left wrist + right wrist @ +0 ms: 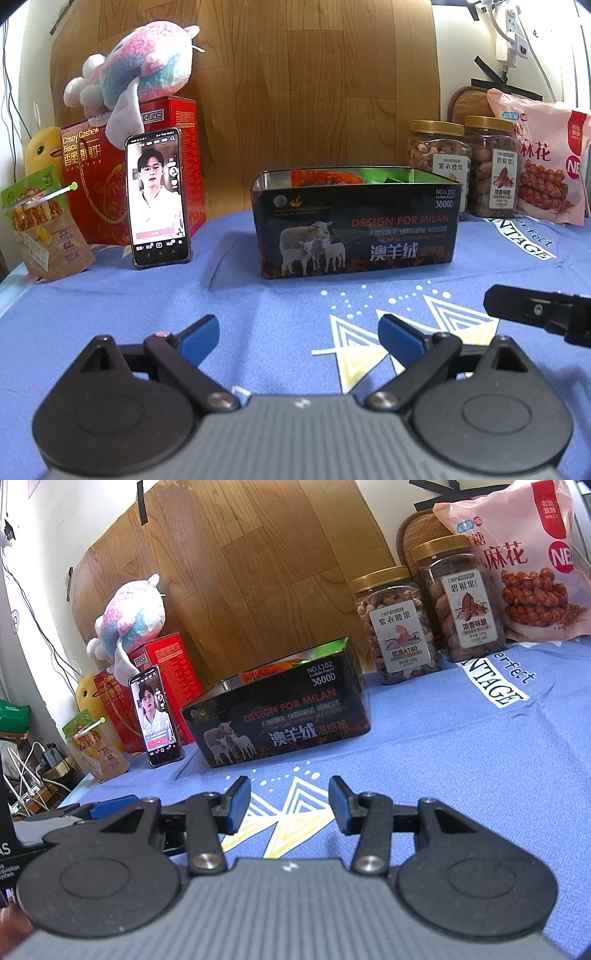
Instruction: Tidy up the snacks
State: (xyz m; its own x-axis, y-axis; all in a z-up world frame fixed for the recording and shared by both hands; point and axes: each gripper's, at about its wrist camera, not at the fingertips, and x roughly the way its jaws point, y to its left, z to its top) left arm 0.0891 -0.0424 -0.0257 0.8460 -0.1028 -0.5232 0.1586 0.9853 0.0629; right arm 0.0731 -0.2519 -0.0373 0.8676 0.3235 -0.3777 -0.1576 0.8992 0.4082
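A black open tin box [354, 229] printed "DESIGN FOR MILAN" stands mid-table on the blue cloth; orange and green snack packets [325, 177] show inside it. It also shows in the right wrist view [277, 716]. My left gripper [299, 338] is open and empty, low over the cloth in front of the box. My right gripper [290, 805] is open and empty, nearer and to the right of the box; part of it shows in the left wrist view [539, 310]. Two nut jars [424, 624] and a pink snack bag [524, 561] stand at the back right.
At the left stand a phone [159, 199] propped against a red biscuit box [99, 177], a plush toy [136, 74] on top, a yellow plush [40, 147] and a small snack pouch [44, 225]. A wood-pattern board [314, 92] backs the table. Cables lie off the left edge [29, 775].
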